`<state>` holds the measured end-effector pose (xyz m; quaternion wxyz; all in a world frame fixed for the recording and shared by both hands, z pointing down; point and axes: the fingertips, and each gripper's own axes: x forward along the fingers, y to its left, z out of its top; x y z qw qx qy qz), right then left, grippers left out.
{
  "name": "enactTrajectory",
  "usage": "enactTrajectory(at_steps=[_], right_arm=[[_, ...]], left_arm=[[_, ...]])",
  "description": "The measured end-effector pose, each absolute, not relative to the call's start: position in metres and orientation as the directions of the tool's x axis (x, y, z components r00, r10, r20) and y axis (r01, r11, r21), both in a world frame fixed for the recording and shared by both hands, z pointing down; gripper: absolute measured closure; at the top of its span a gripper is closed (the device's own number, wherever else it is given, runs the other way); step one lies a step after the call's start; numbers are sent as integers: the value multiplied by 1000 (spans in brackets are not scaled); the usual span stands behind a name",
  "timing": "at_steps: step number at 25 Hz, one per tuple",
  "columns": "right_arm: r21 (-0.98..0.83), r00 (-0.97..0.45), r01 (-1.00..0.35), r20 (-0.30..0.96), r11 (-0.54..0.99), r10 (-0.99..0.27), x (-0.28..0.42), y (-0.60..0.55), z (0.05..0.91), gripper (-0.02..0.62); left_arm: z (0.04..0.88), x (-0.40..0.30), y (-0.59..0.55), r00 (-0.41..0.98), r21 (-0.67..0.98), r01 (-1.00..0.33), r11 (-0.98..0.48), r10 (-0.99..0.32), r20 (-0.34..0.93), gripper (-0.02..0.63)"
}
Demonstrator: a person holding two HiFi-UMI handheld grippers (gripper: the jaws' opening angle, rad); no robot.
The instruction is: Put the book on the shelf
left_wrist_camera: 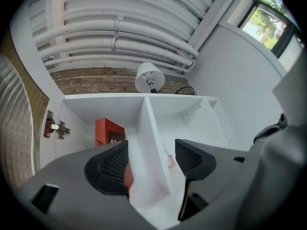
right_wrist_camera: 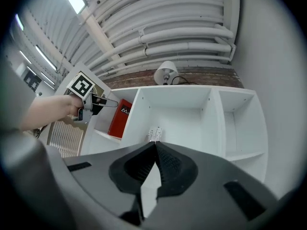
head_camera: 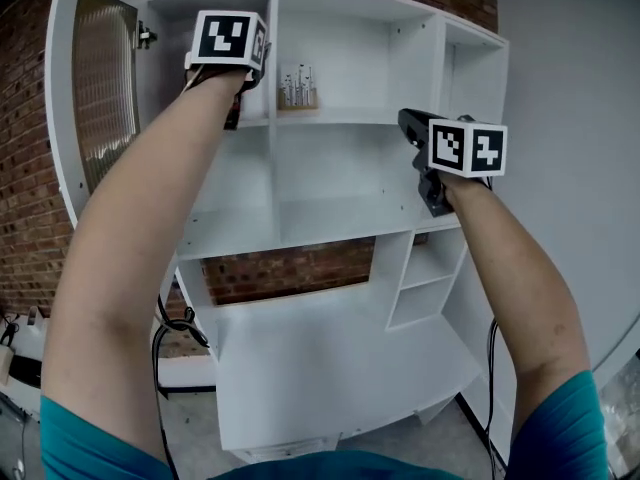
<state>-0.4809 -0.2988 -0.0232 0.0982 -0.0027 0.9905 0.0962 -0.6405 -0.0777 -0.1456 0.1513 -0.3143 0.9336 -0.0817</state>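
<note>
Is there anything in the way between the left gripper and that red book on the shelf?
Nothing visible. The red book stands upright in the top left compartment of the shelf; the left gripper is close in front, fingers apart and empty. The white divider is beside the book.

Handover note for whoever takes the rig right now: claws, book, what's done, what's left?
Left claw: open, gripping nothing, up at the top-left compartment of the shelf.
Right claw: shut, empty, held in front of the shelf.
Red book: standing in the top-left compartment.
Done: the book is on the shelf.
Left: probably only drawing the left claw clear.
</note>
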Motion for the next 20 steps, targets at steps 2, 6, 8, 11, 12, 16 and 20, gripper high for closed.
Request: enactTrajectory(at_steps=[2,6,8,11,12,16,20], right_arm=[[180,-981,-44,-192,983,-9,-450,-312,-18,572],[164,-980,-87,-189,983,-56,-385,-339,-3,572],[169,-979,-127,-178,977,-97,-346,-355,10,572],[186,-971,-208,-159,960,-180,-281,-378,34,572],[185,-967,-232,-152,955,-205,-260,-385,43,572],[187,-964,-261,-109,947,-244,-204,-405,80,572],[212,-935,-354,-65,911,-348,-132,-432,133,572]], left_arm=[[-141,-613,-97,-731,-238,-598,765,-643,-230,310],[-122,-556,-147,-645,-226,-696,682,-731,-221,311],[-103,-525,-181,-579,-223,-756,616,-787,-214,311],[-64,-475,-238,-447,-211,-851,481,-874,-189,334],[-49,-458,-257,-397,-205,-880,429,-900,-178,349],[18,-402,-316,-195,-176,-960,217,-972,-135,427],[107,-332,-372,21,-144,-989,-12,-998,-62,455]])
